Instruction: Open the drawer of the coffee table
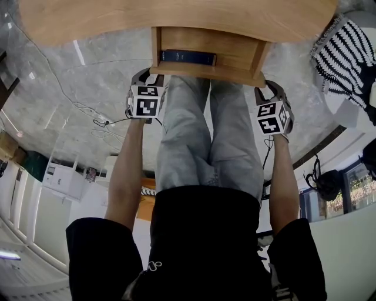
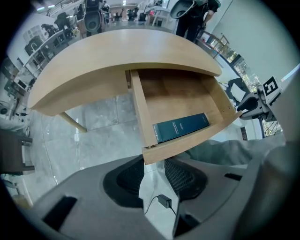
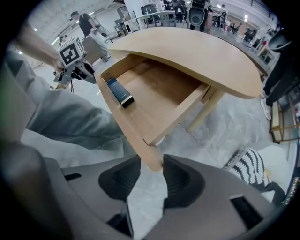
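The wooden coffee table (image 1: 176, 17) has its drawer (image 1: 205, 70) pulled out over the person's lap. A dark blue flat box (image 1: 188, 57) lies inside against the front panel. My left gripper (image 1: 147, 75) is shut on the left corner of the drawer front, and my right gripper (image 1: 267, 87) is shut on the right corner. In the left gripper view the panel's corner (image 2: 151, 157) sits between the pads, with the box (image 2: 180, 126) just beyond. The right gripper view shows the other corner (image 3: 154, 161) pinched the same way, and the open drawer (image 3: 159, 93) behind it.
The person's legs in grey jeans (image 1: 205, 135) lie under the drawer, between both arms. A black-and-white striped cushion (image 1: 343, 56) sits on the marble floor to the right. A cable (image 1: 100, 120) runs across the floor at left. A slanted table leg (image 3: 206, 110) stands near the drawer's side.
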The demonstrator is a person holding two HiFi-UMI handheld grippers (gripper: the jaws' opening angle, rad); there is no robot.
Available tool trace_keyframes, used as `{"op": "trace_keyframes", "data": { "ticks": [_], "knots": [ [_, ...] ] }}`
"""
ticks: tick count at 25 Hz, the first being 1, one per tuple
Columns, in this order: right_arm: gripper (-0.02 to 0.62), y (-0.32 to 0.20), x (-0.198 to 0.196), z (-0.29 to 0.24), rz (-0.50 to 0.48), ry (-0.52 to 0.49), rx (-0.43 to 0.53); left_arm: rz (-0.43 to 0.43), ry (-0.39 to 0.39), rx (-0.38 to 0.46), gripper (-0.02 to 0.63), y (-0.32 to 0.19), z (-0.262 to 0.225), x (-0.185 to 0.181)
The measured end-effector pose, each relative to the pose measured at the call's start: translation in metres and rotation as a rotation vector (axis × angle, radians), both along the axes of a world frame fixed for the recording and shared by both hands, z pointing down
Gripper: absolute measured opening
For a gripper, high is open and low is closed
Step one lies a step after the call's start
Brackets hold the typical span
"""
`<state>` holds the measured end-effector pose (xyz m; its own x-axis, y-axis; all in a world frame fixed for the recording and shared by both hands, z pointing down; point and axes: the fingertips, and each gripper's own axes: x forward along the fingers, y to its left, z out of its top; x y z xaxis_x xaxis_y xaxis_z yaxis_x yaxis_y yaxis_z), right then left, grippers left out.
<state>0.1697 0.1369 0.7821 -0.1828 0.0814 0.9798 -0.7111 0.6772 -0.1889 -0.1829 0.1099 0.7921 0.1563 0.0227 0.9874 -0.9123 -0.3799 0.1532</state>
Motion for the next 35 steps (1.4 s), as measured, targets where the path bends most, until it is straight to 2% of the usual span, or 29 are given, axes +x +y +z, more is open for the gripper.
{"op": "trace_keyframes", "data": {
  "ticks": [24,35],
  "knots": [
    [0.147,0.022,-0.004,0.046,-0.053,0.060,-0.086,0.046,-0.056,-0.104,0.135,0.023,0.046,-0.004],
    [0.152,0.025,-0.004,0.062,-0.049,0.070,-0.081,0.041,-0.044,-0.105,0.135,0.026,0.061,-0.004]
  ]
}}
